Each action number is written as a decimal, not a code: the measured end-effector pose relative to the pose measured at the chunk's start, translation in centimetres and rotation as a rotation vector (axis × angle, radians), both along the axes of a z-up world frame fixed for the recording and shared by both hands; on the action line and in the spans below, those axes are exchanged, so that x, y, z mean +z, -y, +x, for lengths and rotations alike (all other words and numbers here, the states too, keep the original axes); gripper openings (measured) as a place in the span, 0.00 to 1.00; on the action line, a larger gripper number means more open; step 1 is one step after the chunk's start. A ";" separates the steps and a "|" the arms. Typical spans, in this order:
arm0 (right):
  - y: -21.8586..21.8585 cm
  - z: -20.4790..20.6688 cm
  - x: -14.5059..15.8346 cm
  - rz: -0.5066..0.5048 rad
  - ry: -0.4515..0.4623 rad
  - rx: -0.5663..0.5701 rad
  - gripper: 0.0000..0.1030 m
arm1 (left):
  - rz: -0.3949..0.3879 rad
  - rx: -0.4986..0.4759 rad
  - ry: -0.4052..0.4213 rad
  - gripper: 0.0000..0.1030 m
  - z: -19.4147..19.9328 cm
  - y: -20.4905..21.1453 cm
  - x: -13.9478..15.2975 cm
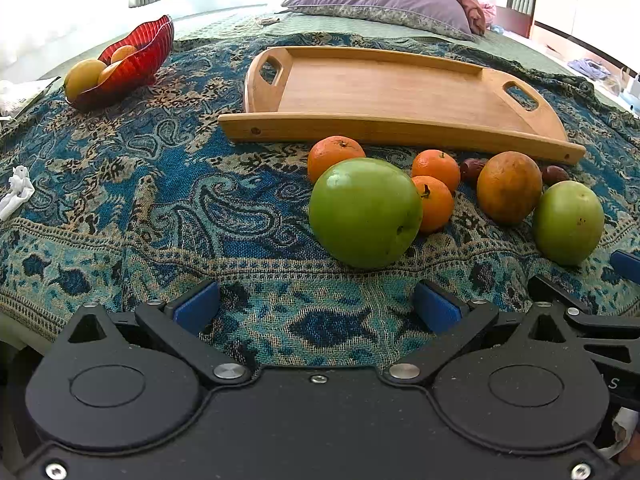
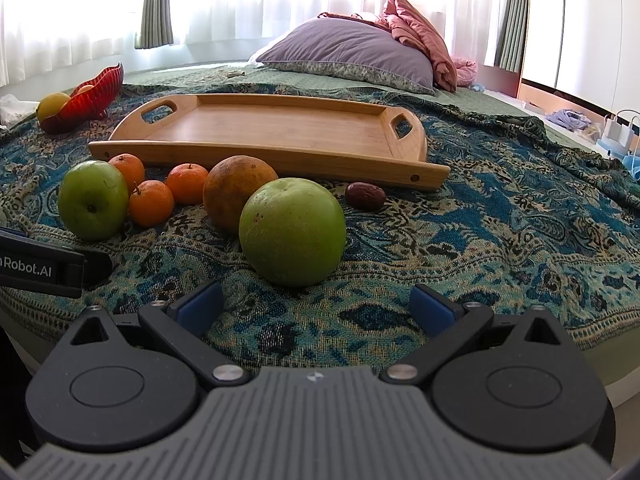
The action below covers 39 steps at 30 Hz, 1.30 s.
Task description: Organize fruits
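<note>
**Fruit in a row before the tray, both grippers wide and holding nothing**

The left gripper (image 1: 316, 306) hangs low over the paisley cloth (image 1: 140, 208), jaws spread wide with nothing between them. Just ahead of it sits a green apple (image 1: 365, 213), apart from the fingers. The right gripper (image 2: 316, 306) is likewise spread wide and holds nothing; a second green apple (image 2: 293, 232) lies just in front of it, not touched.

The loose fruit lies in a cluster on the cloth along the near rim of the wooden tray (image 1: 400, 92). Behind the first apple are three tangerines (image 1: 436, 168), one touching the apple's right side. Beside them stands a brownish orange (image 1: 509, 187), close against the second apple. Two dark dates (image 1: 554, 175) lie by the tray's edge, one on either side of the orange. Nothing lies in the tray.

Far left on the cloth stands a red bowl (image 1: 140, 54) holding yellow and orange fruit. A crumpled white tissue (image 1: 16, 190) lies at the left edge. A purple pillow (image 2: 352, 52) rests beyond the tray.
</note>
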State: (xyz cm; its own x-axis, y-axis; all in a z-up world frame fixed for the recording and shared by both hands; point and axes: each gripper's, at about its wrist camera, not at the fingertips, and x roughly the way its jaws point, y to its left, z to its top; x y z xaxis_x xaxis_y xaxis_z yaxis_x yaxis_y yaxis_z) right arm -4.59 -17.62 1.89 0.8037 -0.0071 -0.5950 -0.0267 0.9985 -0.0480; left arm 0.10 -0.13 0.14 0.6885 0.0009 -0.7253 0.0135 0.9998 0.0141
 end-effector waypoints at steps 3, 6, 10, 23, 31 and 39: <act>0.0 0.0 0.0 -0.001 0.000 0.000 1.00 | 0.000 -0.001 0.000 1.00 0.0 -0.1 0.0; 0.0 0.0 0.0 -0.002 0.001 0.000 1.00 | 0.000 -0.001 0.001 1.00 0.0 -0.1 0.0; -0.1 0.0 0.0 -0.003 0.001 0.000 1.00 | 0.001 -0.001 0.001 1.00 0.0 -0.1 0.0; 0.1 -0.1 0.1 -0.006 0.007 -0.002 1.00 | 0.002 -0.001 0.001 1.00 -0.1 -0.1 0.0; -0.1 -0.2 -0.1 -0.012 0.010 -0.002 1.00 | 0.000 0.001 0.000 1.00 -0.1 0.0 0.1; -0.2 -0.4 -0.1 -0.017 0.022 -0.003 1.00 | 0.010 0.009 0.014 1.00 -0.3 0.1 0.3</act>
